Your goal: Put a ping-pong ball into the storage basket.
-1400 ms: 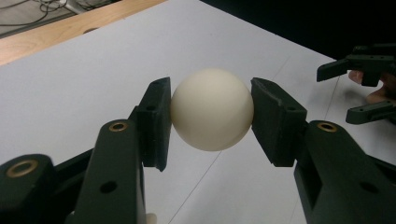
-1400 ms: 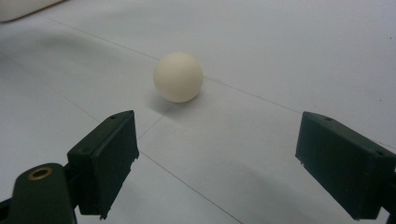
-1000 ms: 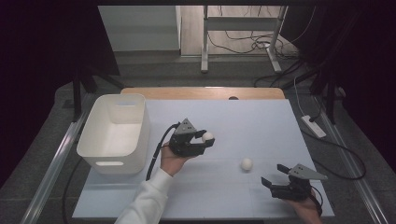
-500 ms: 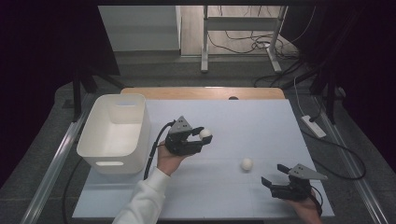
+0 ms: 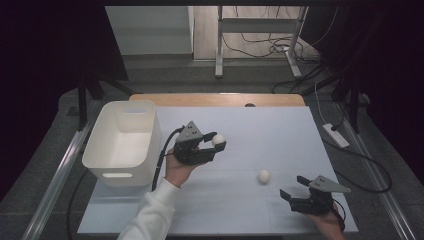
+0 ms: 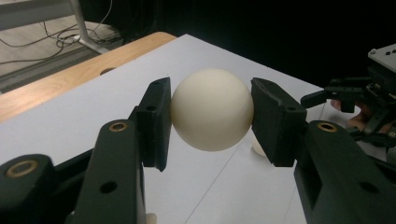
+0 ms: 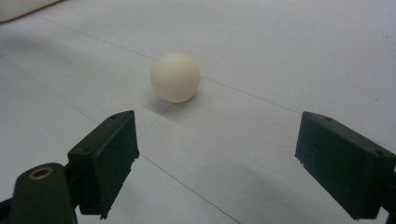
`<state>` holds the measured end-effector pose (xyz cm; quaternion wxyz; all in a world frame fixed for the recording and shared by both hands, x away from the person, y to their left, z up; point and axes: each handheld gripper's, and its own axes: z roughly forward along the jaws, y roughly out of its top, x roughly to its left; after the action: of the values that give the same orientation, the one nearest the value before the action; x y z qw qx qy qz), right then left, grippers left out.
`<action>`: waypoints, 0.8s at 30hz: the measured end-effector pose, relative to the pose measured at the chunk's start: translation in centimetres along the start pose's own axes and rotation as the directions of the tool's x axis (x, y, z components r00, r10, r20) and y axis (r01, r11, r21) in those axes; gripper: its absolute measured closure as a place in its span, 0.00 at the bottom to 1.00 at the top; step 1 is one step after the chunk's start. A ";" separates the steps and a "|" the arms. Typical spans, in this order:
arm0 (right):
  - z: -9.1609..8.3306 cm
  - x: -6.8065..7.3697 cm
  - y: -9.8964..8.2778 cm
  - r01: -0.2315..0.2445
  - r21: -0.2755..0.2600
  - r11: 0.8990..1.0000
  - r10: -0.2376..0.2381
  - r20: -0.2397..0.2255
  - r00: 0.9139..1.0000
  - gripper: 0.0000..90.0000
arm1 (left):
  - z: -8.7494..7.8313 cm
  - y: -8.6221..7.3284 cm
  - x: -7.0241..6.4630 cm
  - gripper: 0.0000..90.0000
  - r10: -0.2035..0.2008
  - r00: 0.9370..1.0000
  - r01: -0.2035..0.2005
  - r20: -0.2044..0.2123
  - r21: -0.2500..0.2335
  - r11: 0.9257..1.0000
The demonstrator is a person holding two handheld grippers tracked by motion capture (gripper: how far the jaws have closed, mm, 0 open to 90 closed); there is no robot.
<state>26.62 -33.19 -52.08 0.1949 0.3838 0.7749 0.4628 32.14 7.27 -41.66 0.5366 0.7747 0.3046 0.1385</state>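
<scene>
My left gripper (image 5: 215,143) hangs above the middle of the white table, shut on a cream-white ball (image 5: 218,139). In the left gripper view both black pads press the sides of that ball (image 6: 212,109). A second cream-white ball (image 5: 264,176) lies on the table to the right. My right gripper (image 5: 294,187) rests near the front right corner, open, its jaws aimed at this ball. In the right gripper view the ball (image 7: 175,77) sits a short way beyond the wide-apart jaws, and nothing is between them.
A white plastic bin (image 5: 120,172) stands at the table's left side, just left of my left hand. A wooden strip (image 5: 220,99) runs along the table's far edge. A white power strip (image 5: 336,135) lies off the right side.
The left gripper has drifted slightly left and away from the person, still carrying its ball. The right gripper and the loose ball have not moved.
</scene>
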 end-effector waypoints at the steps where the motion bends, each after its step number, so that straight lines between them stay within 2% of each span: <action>1: 0.0 0.0 0.0 0.000 0.000 1.000 0.000 0.000 1.000 0.14 | -0.1 0.1 0.0 0.57 0.004 1.000 -0.004 0.000 -0.004 1.000; 24: 0.0 0.0 0.0 0.002 0.000 1.000 -0.002 0.000 1.000 0.14 | -1.3 1.7 0.6 0.57 0.009 1.000 -0.009 -0.016 -0.034 0.999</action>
<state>26.63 -33.17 -52.09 0.1956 0.3830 0.7755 0.4623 32.42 8.17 -39.72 0.5467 0.7656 0.3030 0.1525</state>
